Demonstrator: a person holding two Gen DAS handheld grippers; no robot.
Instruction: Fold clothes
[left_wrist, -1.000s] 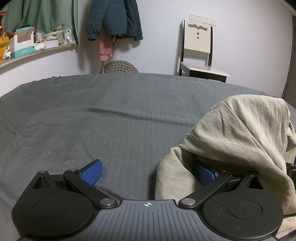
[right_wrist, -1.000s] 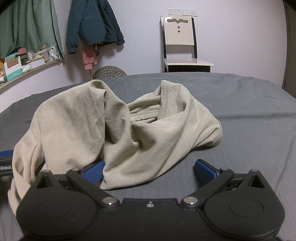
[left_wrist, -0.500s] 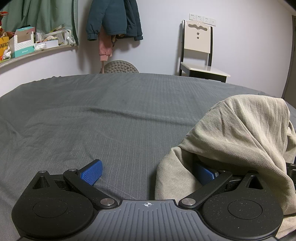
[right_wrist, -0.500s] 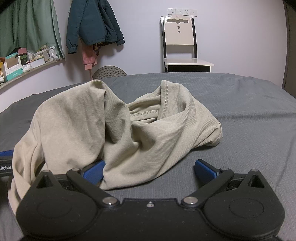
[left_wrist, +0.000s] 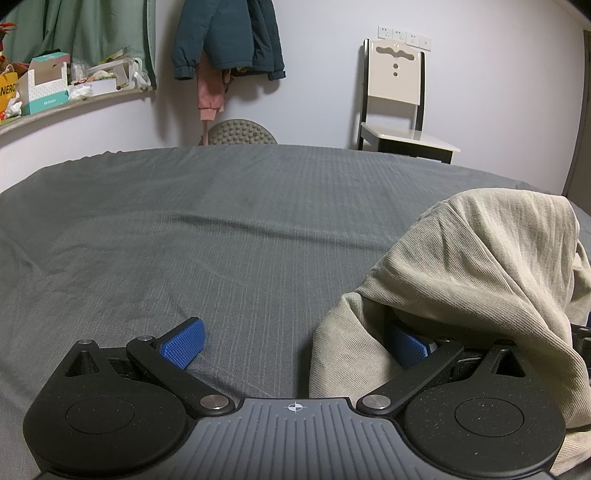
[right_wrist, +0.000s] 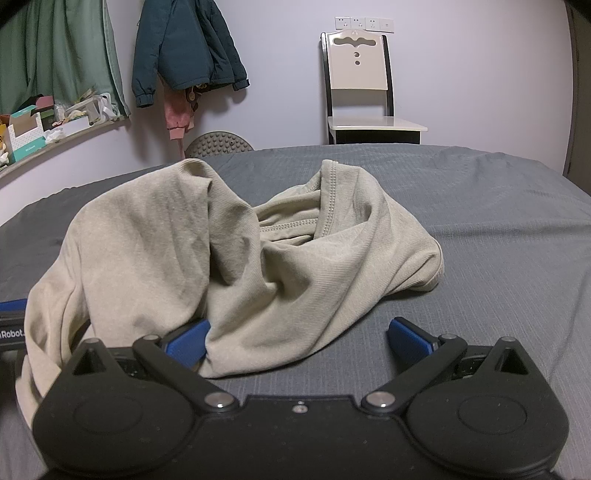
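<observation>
Crumpled beige garment (right_wrist: 229, 251) draped over one finger of each gripper (jaws spread).

Both fisheye views sit low, just above the bed (left_wrist: 229, 229), looking forward along their own fingers toward the far wall. Left wrist view: own fingers (left_wrist: 183, 342) at the near edge, mostly bare bed ahead, beige garment (left_wrist: 480, 266) close at right. Right wrist view: garment (right_wrist: 229, 251) fills the near centre and left, very close. Shared by both: the garment, the bed, the chair (left_wrist: 397, 96) (right_wrist: 360, 85) and the hanging jacket (left_wrist: 225, 37) (right_wrist: 184, 48) far off.
</observation>
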